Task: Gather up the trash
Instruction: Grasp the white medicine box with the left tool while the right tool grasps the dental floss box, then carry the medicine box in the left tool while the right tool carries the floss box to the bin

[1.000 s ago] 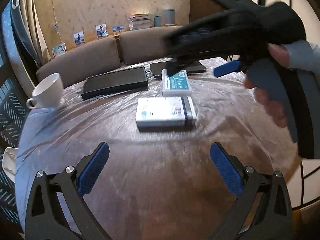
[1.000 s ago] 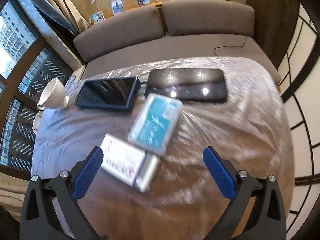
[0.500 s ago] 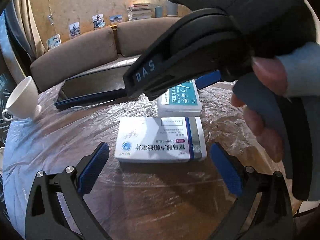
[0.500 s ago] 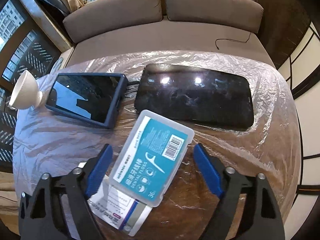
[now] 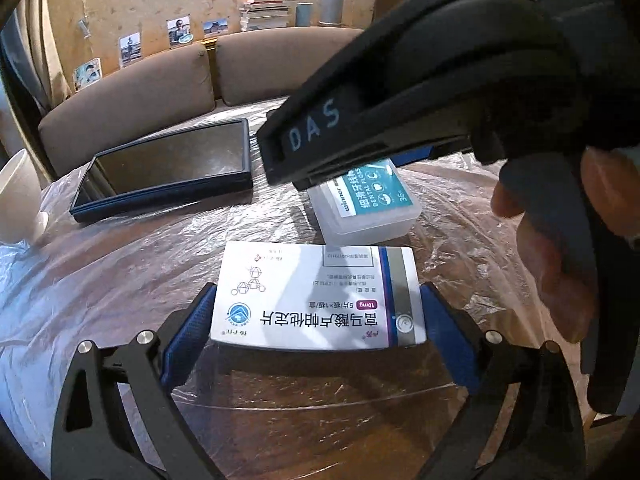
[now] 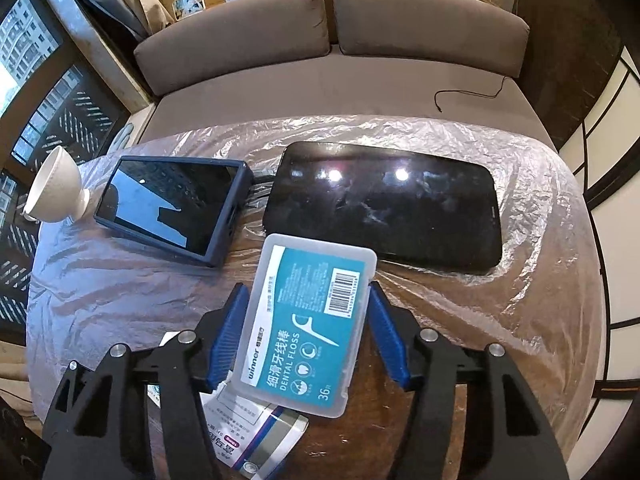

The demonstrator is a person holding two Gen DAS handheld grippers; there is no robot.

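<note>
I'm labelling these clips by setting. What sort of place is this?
Most likely a home living room: a brown sofa behind the plastic-covered table, photos pinned on the wall, and stacked books on the ledge.

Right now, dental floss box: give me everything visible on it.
The dental floss box is a flat, translucent plastic case with a teal label, a barcode, "DENTAL FLOSS" and "36". It looks closed and lies flat on the plastic-covered table, one corner over the white medicine box. The right gripper brackets its long sides; whether the pads touch is unclear.
</note>
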